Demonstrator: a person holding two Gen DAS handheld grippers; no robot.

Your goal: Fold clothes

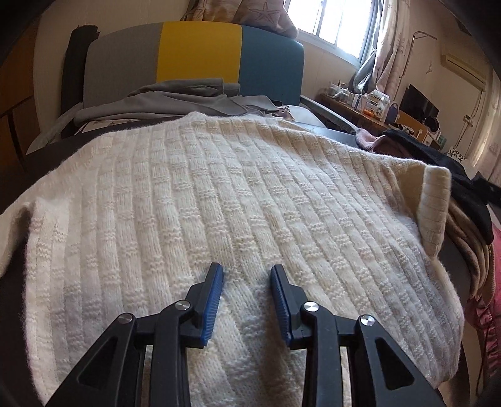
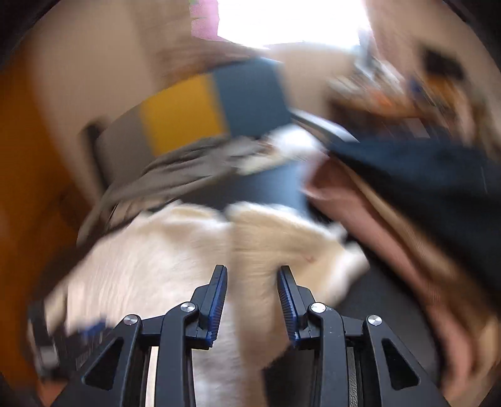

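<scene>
Left wrist view, sharp. Cream knit sweater (image 1: pixel 238 194) lay spread flat on a dark tabletop (image 1: pixel 15 300), filling most of the frame; bare tabletop showed only at 9 o'clock and along the far edge. One ribbed cuff or hem (image 1: pixel 433 213) was folded over at 3 o'clock. Left hand-held gripper (image 1: pixel 247 272) sat at 6 o'clock over the sweater, jaws apart, blue pads (image 1: pixel 214 297) with nothing between them but the knit underneath. Could not tell if the tips touched the fabric.

Beyond the sweater at 12 o'clock: a grey garment (image 1: pixel 175 100) bunched up in front of a chair back (image 1: pixel 197 53) with grey, yellow and blue panels. At 3 o'clock, just beside the sweater: a heap of other clothes, black (image 1: pixel 438 150), pink (image 1: pixel 366 139) and tan (image 1: pixel 469 247). Window (image 1: pixel 332 22) at 1 o'clock, cluttered shelf under it.

Right wrist view, heavy motion blur, detail mostly lost. Right hand-held gripper (image 2: pixel 252 272) at 6 o'clock, jaws also spread, nothing clamped. White sweater (image 2: pixel 175 256) lay under and ahead of it, from 8 o'clock to centre, with a lighter fold running toward 3 o'clock. Contact with the fabric not readable. Same tricolour chair back (image 2: pixel 203 109) at 12 o'clock, tilted in frame, grey garment (image 2: pixel 169 169) below it. Dark (image 2: pixel 422 175) and pinkish (image 2: pixel 360 213) clothes at 3 o'clock.
</scene>
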